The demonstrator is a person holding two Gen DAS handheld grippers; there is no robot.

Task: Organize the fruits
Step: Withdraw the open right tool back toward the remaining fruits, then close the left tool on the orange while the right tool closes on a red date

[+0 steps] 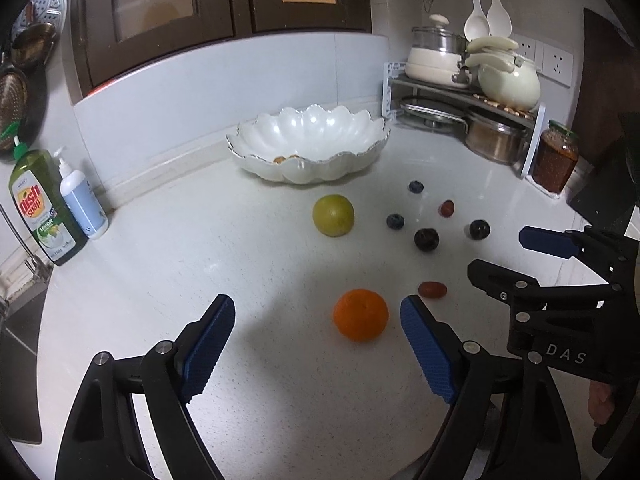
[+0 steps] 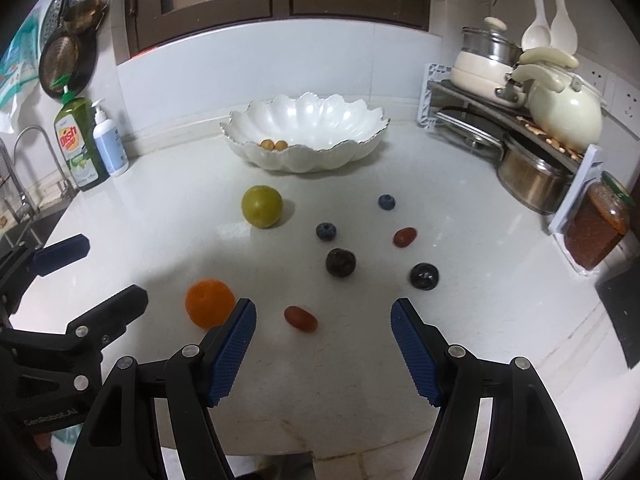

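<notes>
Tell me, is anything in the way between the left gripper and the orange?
No, nothing visible is. The left gripper is open, and the orange sits on the bare counter just ahead of its fingertips, toward the right finger. The nearest other thing, a small red fruit, lies off to the right.

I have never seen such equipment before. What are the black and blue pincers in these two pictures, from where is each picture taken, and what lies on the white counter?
They are two hand-held grippers; a person carries one in each hand. Each has a camera looking forward along its blue fingers.

One picture comes from the left gripper, the other from the right gripper. Both are open and hold nothing.

On the counter lie an orange, a green fruit, two blueberries, two dark plums and two small red fruits. Behind them stands a white scalloped bowl with two small yellow fruits inside.
</notes>
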